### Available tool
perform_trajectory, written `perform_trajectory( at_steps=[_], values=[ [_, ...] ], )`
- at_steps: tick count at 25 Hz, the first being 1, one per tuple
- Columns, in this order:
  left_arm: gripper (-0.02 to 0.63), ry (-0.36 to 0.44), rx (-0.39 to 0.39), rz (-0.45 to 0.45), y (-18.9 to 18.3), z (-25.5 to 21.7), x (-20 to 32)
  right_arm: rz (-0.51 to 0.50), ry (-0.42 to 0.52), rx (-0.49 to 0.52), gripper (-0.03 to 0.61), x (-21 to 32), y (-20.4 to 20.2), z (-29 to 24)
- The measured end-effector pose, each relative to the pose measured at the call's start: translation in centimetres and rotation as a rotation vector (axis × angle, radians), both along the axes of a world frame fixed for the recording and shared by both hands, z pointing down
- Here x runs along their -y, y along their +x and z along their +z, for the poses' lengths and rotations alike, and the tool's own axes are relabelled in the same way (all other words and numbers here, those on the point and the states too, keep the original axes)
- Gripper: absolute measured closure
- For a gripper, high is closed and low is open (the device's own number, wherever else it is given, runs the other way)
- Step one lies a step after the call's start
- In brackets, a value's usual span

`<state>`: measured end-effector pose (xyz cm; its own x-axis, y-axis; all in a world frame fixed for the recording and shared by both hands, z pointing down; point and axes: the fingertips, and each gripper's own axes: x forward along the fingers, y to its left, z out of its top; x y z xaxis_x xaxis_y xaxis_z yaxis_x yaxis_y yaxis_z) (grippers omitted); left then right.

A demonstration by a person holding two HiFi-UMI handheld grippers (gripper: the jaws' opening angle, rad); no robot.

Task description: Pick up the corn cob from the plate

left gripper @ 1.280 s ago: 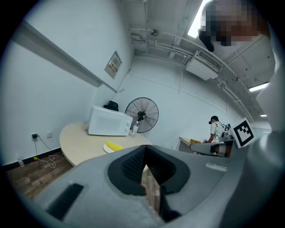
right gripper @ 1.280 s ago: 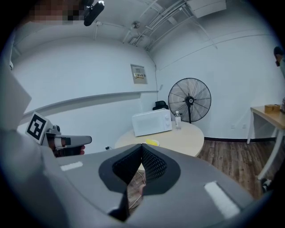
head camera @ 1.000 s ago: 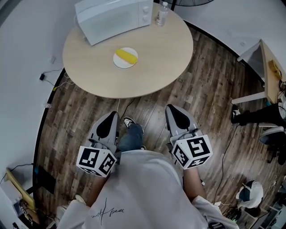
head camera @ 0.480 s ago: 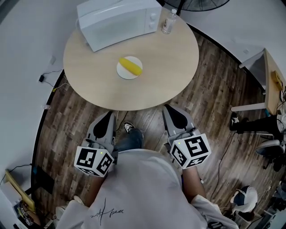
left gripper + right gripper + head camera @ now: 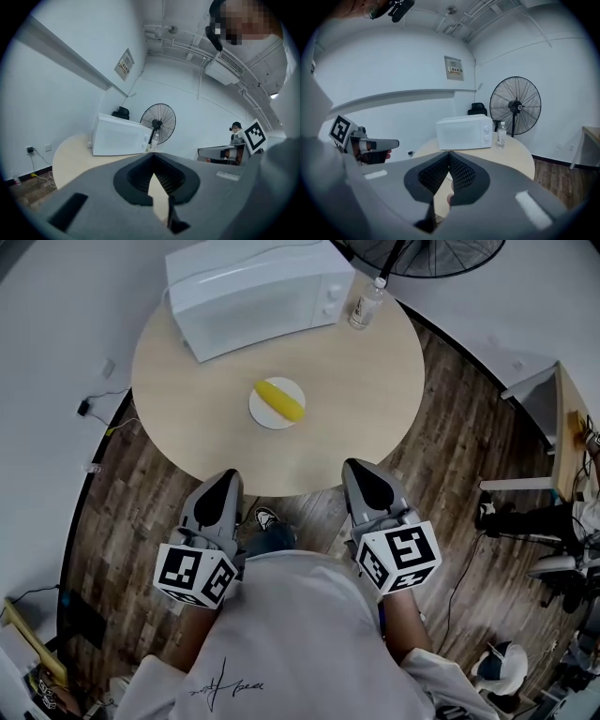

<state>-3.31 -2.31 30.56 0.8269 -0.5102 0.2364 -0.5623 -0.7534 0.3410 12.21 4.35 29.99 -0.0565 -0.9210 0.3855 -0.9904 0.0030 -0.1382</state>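
Observation:
A yellow corn cob (image 5: 280, 399) lies on a small white plate (image 5: 262, 412) near the middle of the round wooden table (image 5: 356, 399) in the head view. My left gripper (image 5: 223, 481) and right gripper (image 5: 361, 471) are held side by side at the table's near edge, well short of the plate. Both point toward the table. Each has its jaws shut with the tips meeting and nothing between them. The left gripper (image 5: 153, 155) and the right gripper (image 5: 449, 153) hide the corn in their own views.
A white microwave (image 5: 258, 289) stands at the table's far side, with a clear water bottle (image 5: 366, 304) to its right. A floor fan (image 5: 427, 254) stands behind the table. A desk (image 5: 567, 409) and chairs are at the right, on wood flooring.
Both grippers have advanced to the table's near edge. The table, plate and corn now sit lower and closer in the head view. The jaws stayed shut.

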Motion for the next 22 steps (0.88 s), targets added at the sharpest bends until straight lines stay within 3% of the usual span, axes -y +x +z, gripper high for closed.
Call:
perform_trajectory(
  at_steps=[14, 19, 22],
  values=[
    [0.62, 0.044, 0.012, 0.006, -0.6, -0.8, 3.9, -0.04, 0.013, 0.012, 0.557, 5.2, 0.8, -0.8],
    [0.62, 0.099, 0.062, -0.015, -1.0, -1.2, 4.1, -0.089, -0.008, -0.01, 0.548, 6.2, 0.7, -0.3],
    [0.62, 0.089, 0.067, -0.036, -1.5, -0.9, 4.3, -0.123, -0.018, -0.009, 0.548, 7.0, 0.5, 0.0]
  ],
)
